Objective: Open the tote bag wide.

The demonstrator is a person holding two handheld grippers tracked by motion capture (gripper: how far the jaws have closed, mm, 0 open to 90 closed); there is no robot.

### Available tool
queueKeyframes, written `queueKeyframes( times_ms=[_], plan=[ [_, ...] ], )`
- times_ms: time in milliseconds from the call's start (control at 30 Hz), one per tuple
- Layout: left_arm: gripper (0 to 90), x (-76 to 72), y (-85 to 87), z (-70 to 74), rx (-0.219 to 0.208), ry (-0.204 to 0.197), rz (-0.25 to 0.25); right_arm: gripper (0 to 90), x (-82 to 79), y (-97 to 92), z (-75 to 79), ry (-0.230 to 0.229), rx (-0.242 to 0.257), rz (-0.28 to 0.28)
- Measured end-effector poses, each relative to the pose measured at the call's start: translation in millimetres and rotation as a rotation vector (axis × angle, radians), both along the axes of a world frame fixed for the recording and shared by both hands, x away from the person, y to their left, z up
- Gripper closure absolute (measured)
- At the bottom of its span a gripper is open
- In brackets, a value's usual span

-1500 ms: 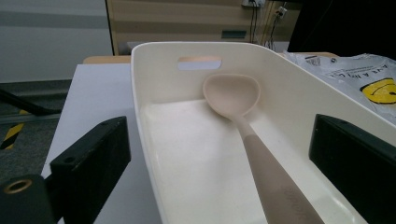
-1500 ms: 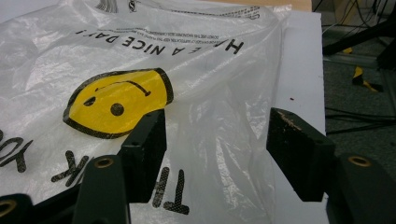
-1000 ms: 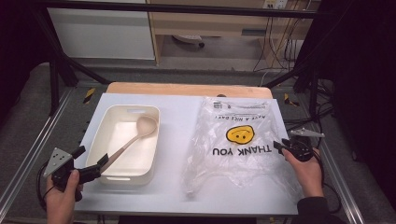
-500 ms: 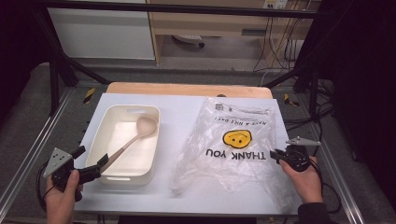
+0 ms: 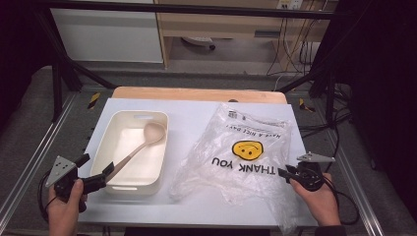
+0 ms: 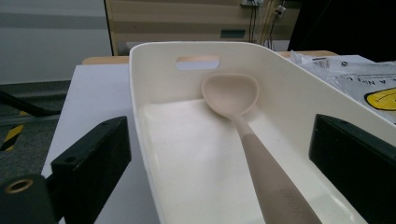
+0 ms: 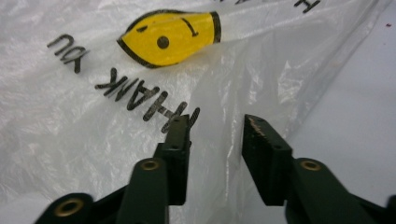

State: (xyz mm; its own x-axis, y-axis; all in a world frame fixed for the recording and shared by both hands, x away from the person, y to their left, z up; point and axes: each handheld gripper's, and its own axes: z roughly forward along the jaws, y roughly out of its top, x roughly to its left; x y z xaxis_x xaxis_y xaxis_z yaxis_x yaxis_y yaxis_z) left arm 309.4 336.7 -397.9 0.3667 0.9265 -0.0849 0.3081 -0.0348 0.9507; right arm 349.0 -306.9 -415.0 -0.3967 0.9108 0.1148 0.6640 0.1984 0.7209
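Observation:
A clear plastic bag (image 5: 246,132) printed with "THANK YOU" and a yellow smiley lies crumpled on the right half of the white table (image 5: 192,110). My right gripper (image 5: 283,173) sits at the bag's near right edge. In the right gripper view its jaws (image 7: 217,122) have just been opening and stand partly apart over a fold of the bag (image 7: 93,116), pads not pressing it. A beige spoon (image 5: 142,142) leans in a white bin (image 5: 162,147). My left gripper (image 5: 96,167) is open at the bin's near left corner, with the spoon (image 6: 231,91) handle and bin wall (image 6: 135,93) between its jaws (image 6: 219,135).
The wooden strip (image 5: 196,93) runs along the table's far edge. Metal frame rails (image 5: 29,162) flank the table left and right. Cables (image 5: 339,191) trail at the right near my right hand. Bare tabletop lies between bin and bag.
My right gripper has drawn back toward the near edge, and the bag has slid and bunched nearer with it. The left gripper, bin and spoon stay put.

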Motion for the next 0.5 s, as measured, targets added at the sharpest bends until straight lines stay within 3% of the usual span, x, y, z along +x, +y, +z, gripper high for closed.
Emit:
queueKeyframes(
  times_ms=[233, 367, 500],
  plan=[
    [5.8, 0.2, -0.1, -0.4, 0.004, 0.001, 0.001, 41.0, 11.6, 2.8, 20.1, -0.087, -0.014, -0.011],
    [5.9, 0.1, -0.1, -0.8, 0.008, 0.001, 0.003, 36.6, 31.9, 1.9, 25.2, -0.124, -0.051, -0.023],
    [5.8, -0.1, -0.4, -0.8, 0.009, -0.003, 0.008, 35.1, 59.2, -5.6, 19.4, -0.129, -0.048, -0.067]
  ],
)
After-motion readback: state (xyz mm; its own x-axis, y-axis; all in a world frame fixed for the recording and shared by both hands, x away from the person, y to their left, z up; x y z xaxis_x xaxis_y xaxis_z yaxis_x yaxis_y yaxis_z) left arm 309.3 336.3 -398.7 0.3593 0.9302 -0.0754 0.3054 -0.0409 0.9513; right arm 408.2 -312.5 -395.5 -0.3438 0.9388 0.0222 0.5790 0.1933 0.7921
